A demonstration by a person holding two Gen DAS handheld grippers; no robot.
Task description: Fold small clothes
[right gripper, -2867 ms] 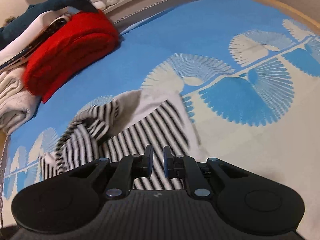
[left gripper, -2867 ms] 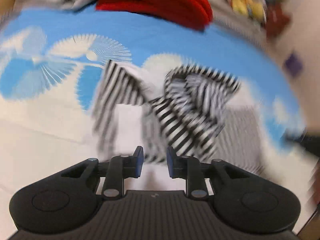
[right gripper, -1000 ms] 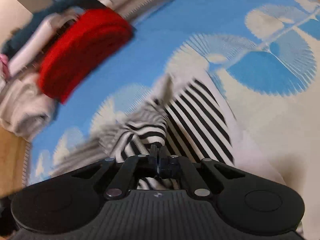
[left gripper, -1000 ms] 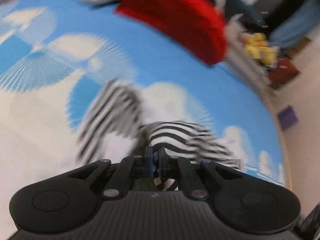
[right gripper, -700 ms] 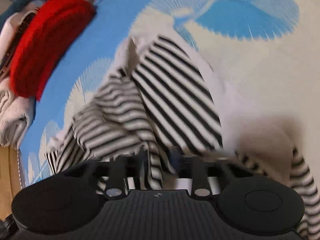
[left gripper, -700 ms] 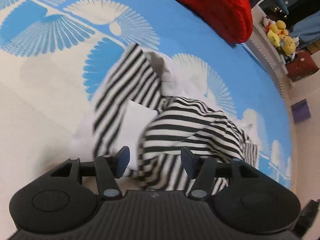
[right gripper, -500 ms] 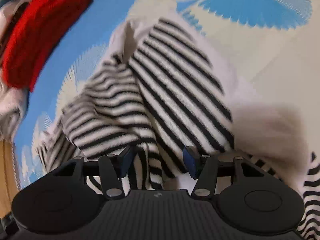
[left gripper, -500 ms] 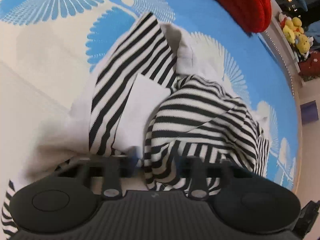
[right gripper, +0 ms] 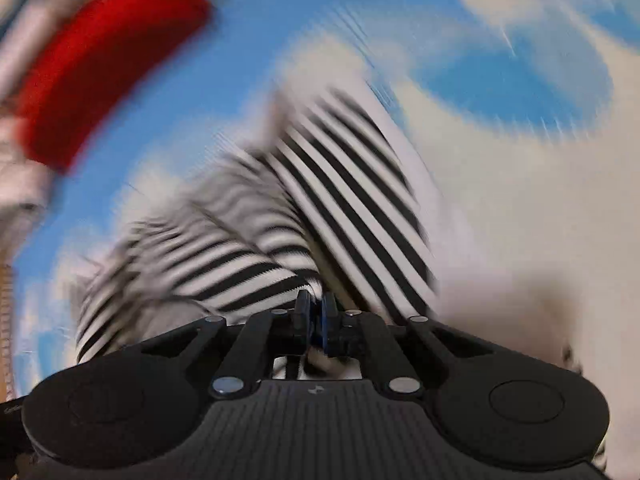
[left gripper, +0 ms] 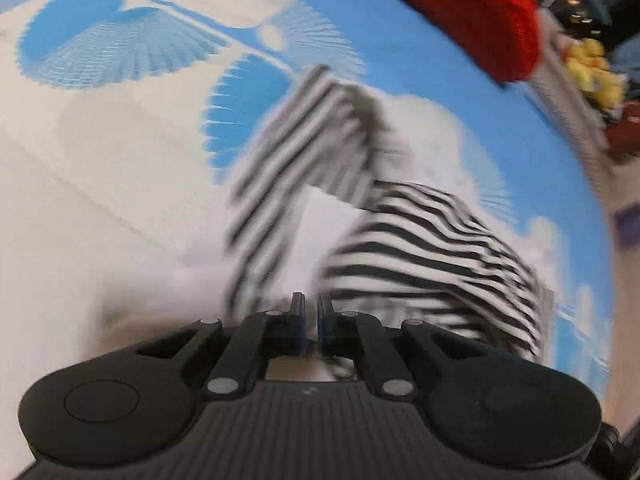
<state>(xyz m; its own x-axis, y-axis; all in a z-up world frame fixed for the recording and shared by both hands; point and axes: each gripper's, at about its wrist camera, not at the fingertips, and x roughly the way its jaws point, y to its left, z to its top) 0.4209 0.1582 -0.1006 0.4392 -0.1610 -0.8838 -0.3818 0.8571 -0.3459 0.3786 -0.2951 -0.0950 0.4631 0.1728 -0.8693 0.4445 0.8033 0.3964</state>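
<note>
Ok, left gripper [left gripper: 311, 312] jaws nearly together, pinching striped garment [left gripper: 420, 248] edge w/ cloth between pads. Right gripper [right gripper: 316, 310] jaws closing, striped fabric between them. Garment bunched just ahead of both, on blue/white mat [left gripper: 120, 128]; red folded cloth [left gripper: 460, 4] well beyond.

The garment [left gripper: 400, 236] lies bunched on the bed cover [left gripper: 100, 168]. In the left wrist view the left gripper [left gripper: 311, 312] is at its near edge, and the folded blanket [left gripper: 472, 8] lies behind, at the far right. In the right wrist view the right gripper [right gripper: 315, 308] is at the near edge too, with the blanket far left.
</note>
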